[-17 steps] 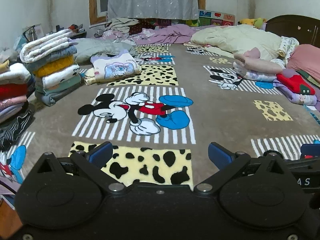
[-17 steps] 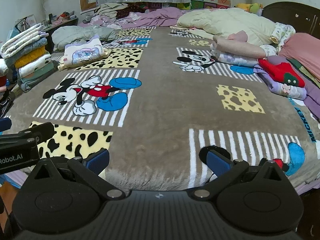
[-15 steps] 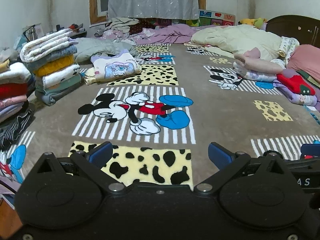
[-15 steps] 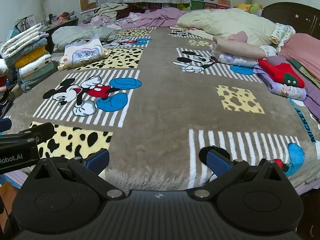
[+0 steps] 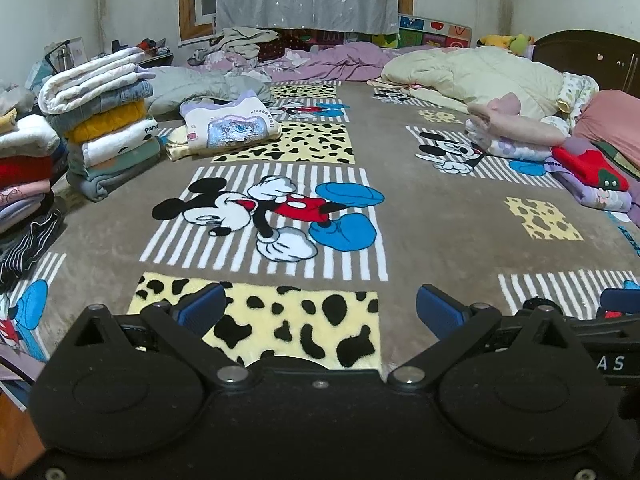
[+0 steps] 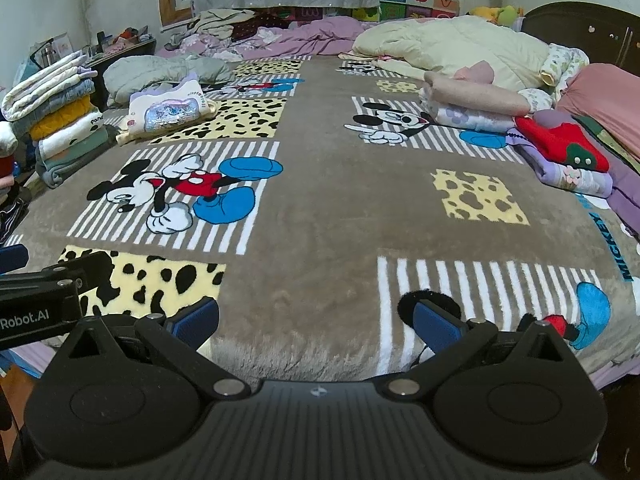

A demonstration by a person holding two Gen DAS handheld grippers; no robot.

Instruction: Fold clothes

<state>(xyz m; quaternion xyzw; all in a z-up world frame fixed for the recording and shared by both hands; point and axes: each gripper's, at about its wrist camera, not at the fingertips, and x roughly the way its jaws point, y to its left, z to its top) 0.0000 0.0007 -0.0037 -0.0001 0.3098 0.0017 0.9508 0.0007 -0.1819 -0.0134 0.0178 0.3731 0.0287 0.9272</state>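
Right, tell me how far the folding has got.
Done: a tall stack of folded clothes sits at the blanket's left edge, a folded white top beside it, more folded piles on the right. In hand: nothing; the left gripper and right gripper are open. Left: loose clothes heaped by the curtain.

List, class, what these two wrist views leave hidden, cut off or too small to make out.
- Left wrist view: the near blanket edge is hidden behind the left tool.
- Left wrist view: the clothes stack is cut by the left edge.
- Right wrist view: the pink bedding is cut by the right edge.
- Both views: items on the far shelf are too small.
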